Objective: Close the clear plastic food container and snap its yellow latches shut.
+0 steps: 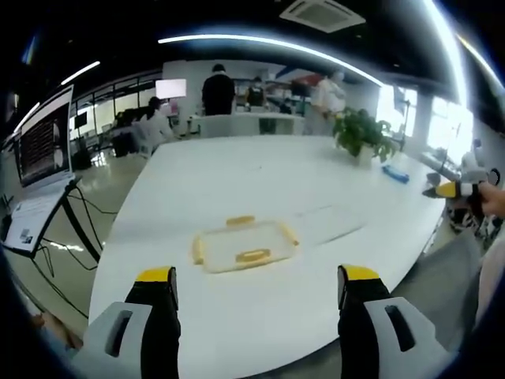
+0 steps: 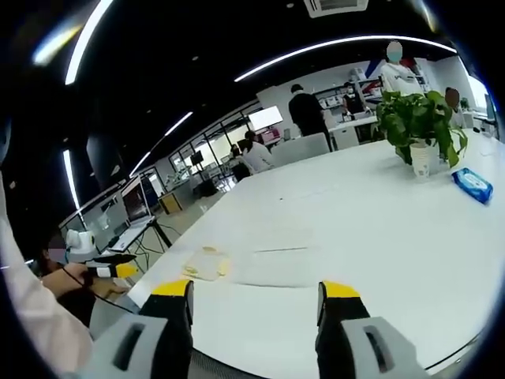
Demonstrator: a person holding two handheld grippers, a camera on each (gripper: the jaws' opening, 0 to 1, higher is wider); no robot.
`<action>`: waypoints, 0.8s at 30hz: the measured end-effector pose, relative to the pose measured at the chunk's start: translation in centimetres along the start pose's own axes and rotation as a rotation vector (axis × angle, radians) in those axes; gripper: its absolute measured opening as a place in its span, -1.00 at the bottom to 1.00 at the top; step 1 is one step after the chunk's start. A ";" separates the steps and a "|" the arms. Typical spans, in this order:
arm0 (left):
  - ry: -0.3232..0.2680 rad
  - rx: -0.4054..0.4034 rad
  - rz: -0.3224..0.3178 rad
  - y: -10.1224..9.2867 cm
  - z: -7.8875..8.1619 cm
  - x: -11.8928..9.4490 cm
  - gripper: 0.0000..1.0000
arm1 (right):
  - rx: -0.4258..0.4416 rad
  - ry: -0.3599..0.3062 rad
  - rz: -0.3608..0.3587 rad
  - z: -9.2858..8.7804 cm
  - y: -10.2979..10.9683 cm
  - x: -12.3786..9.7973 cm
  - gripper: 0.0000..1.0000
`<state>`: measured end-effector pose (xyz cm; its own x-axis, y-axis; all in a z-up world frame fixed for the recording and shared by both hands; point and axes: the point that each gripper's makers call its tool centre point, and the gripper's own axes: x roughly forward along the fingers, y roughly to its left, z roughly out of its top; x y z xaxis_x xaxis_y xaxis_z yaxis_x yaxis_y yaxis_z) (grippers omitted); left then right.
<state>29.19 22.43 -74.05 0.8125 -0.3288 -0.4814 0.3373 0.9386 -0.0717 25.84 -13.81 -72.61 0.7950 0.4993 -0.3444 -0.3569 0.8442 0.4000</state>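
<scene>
The clear plastic food container (image 1: pixel 243 246) lies low and flat on the white table (image 1: pixel 260 178), with yellow latches (image 1: pixel 252 256) on its sides. Whether the latches are snapped down is too small to tell. My left gripper (image 1: pixel 257 275) is open with nothing between its yellow-tipped fingers and hovers short of the container, at the table's near edge. My right gripper (image 2: pixel 256 290) is also open with nothing in it, above the table edge, and the container (image 2: pixel 205 265) lies ahead to its left. Each gripper appears in the other's view: the right gripper (image 1: pixel 458 189) and the left gripper (image 2: pixel 110 270).
A potted plant (image 1: pixel 364 134) (image 2: pixel 418 118) and a blue packet (image 1: pixel 396 174) (image 2: pixel 472 183) stand toward the table's far end. A faint rectangular outline (image 2: pixel 276 264) marks the tabletop beside the container. A laptop on a stand (image 1: pixel 43 170) is off the table's side. People stand at the back.
</scene>
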 end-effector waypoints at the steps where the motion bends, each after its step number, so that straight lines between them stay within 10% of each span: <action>1: 0.000 -0.001 0.000 0.0 0.0 0.0 0.63 | 0.000 0.002 0.000 0.0 0.1 0.0 0.25; 24: 0.021 -0.009 -0.012 0.1 -0.6 0.7 0.63 | -0.007 0.024 0.017 0.0 1.2 1.0 0.26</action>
<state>29.56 22.35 -74.92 0.7982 -0.3378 -0.4987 0.3427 0.9356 -0.0853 26.24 -12.32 -72.51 0.7771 0.5178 -0.3578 -0.3733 0.8369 0.4003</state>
